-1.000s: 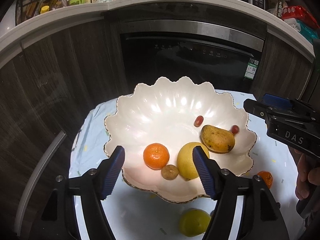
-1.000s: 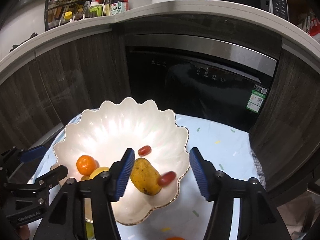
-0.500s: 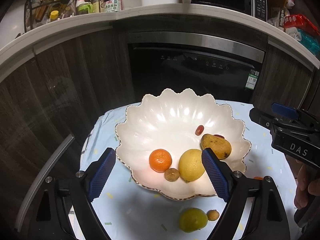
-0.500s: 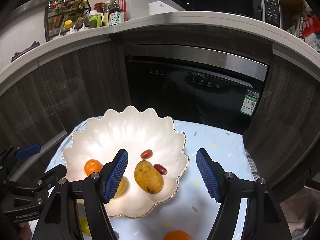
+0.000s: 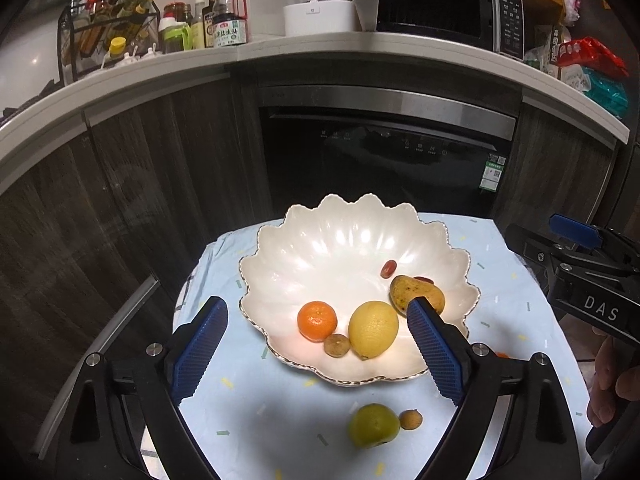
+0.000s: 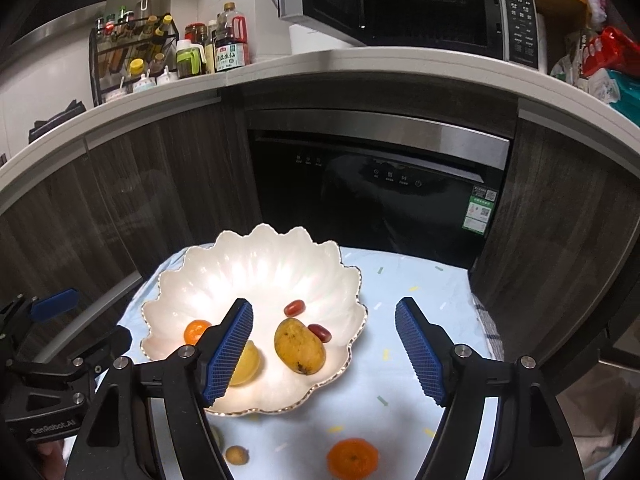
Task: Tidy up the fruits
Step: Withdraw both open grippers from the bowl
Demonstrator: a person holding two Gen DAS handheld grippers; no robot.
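A white scalloped bowl (image 5: 352, 240) sits on a small worktop (image 5: 280, 412) covered with a pale blue cloth, close to the cloth's far edge and in front of a dark dishwasher (image 5: 384, 152). Inside the bowl lie 1 tangerine (image 5: 317, 320), 1 lemon (image 5: 373, 329), 1 small brown fruit (image 5: 337, 345) touching the lemon, 1 mango (image 6: 299, 345) and 2 red dates (image 6: 295, 307) beside the mango. Outside the bowl, on the near strip of cloth, rest a green lime (image 5: 374, 425) with another small brown fruit (image 5: 411, 419) just beside it, and a second tangerine (image 6: 352, 459) near the front edge. The left gripper (image 5: 316, 356) hovers over the bowl's near rim with its jaws spread wide and nothing between the pads; they have just been opening. The right gripper (image 6: 324, 350) hangs over the bowl's right rim, jaws apart and empty, also just opening. Bare cloth lies open to the right of the bowl.
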